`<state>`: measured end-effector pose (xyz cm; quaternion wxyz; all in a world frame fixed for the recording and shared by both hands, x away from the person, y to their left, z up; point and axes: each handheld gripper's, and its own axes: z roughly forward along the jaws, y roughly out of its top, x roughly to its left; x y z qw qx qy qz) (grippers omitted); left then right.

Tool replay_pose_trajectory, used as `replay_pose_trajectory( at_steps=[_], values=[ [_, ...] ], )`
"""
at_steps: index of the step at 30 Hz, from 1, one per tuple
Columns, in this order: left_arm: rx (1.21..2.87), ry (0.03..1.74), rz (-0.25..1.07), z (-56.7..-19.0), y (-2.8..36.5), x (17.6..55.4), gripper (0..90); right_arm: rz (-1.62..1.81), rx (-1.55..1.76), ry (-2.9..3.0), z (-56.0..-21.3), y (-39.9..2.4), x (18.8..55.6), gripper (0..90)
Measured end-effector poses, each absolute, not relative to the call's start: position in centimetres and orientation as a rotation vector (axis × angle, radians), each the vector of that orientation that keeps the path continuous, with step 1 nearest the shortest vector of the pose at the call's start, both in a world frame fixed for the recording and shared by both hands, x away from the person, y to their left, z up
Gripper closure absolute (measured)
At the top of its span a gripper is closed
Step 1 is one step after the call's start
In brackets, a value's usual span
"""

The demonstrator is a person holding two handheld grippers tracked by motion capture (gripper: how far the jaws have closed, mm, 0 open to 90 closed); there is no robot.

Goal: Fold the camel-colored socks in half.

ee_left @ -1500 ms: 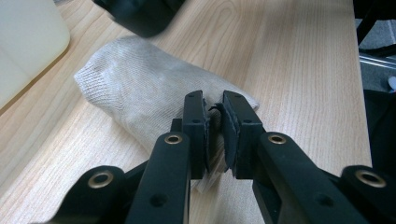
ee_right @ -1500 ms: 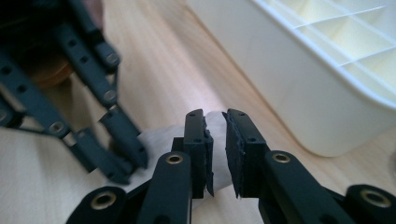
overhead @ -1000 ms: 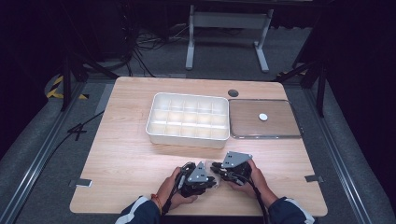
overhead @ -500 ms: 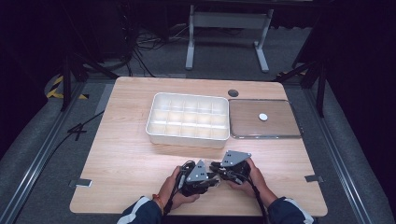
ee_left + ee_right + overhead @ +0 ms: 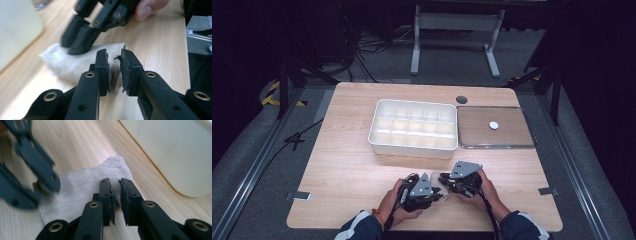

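- Pale wood counter (image 5: 347,165), bright under the lamps in a dark room; all the work sits at its near edge, right in front of the person.
- Nearest lies a small beige sock (image 5: 75,65), flat on the wood between the two hands and well short of the boxes.
- The left tongs (image 5: 114,56) stand at one end of it. Their jaws have just been opening a touch and now show a narrow slit. The cloth lies under and beyond the tips, and none of it looks pinched.
- The right tongs (image 5: 115,183) stand at the other end, tips over the sock's edge near the knitted cuff. They too are a slit apart, with no fabric pressed between the pads that I can make out.
- As I read it, the sock's long axis runs from one hand across to the other, roughly along the front edge. Neither hand is nearer, and each has an end just below its tips. A pinch calls for a dip down, not a reach.
- Farther back stands a white compartment tray (image 5: 412,146), every cell bare.
- Just beside it to the right is a clear shallow lid (image 5: 492,145) with a small white disc (image 5: 494,125) on it.
- Behind the two is a dark cable port (image 5: 461,99) in the wood. Past the counter there are floor cables and a grey metal stand (image 5: 457,22).
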<state>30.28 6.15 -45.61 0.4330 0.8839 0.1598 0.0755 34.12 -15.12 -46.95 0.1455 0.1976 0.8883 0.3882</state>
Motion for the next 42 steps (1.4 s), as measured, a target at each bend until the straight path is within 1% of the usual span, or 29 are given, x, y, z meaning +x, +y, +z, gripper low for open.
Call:
replay_pose_trajectory(
  at_steps=[4, 6, 10, 11, 15, 18, 24, 28, 30, 32, 37, 42],
  values=[
    [2.195, 0.469, 0.163, -45.9, 6.8, 30.9, 72.2, 1.113, 0.572, 2.559, -46.9, -15.0, 34.0, 79.1],
    [2.203, 0.491, 0.132, -46.6, 6.6, 31.0, 71.0, 1.108, 0.575, 2.552, -46.9, -15.0, 34.0, 76.3],
    [2.230, 0.478, 0.132, -46.8, 6.5, 31.1, 70.5, 1.103, 0.584, 2.548, -46.6, -15.2, 33.9, 69.7],
    [2.230, 0.478, 0.132, -46.8, 6.5, 31.1, 70.5, 1.103, 0.584, 2.548, -46.6, -15.2, 33.9, 69.7],
    [2.240, 0.488, 0.121, -47.1, 6.7, 31.4, 70.6, 1.146, 0.627, 2.547, -45.7, -15.7, 34.1, 59.1],
    [2.238, 0.486, 0.128, -47.1, 6.6, 31.4, 70.4, 1.186, 0.647, 2.539, -45.3, -15.7, 34.1, 55.3],
    [2.235, 0.474, 0.146, -47.0, 6.6, 31.2, 69.5, 1.174, 0.632, 2.563, -45.3, -15.2, 34.1, 55.0],
    [2.237, 0.476, 0.137, -47.0, 6.6, 31.2, 69.0, 1.161, 0.695, 2.622, -45.9, -15.6, 34.5, 50.0],
    [2.240, 0.474, 0.136, -47.1, 6.6, 31.2, 69.1, 1.169, 0.714, 2.641, -46.1, -15.7, 34.7, 50.2],
    [2.245, 0.468, 0.149, -47.2, 6.5, 31.1, 71.5, 1.168, 0.685, 2.668, -46.1, -15.7, 34.7, 50.6],
    [2.253, 0.468, 0.143, -47.3, 6.6, 31.2, 71.4, 1.179, 0.718, 2.708, -46.3, -15.8, 35.0, 49.5],
    [2.239, 0.478, 0.135, -47.7, 6.7, 31.3, 73.3, 1.220, 0.770, 2.735, -46.9, -16.2, 35.9, 41.0]
  ],
)
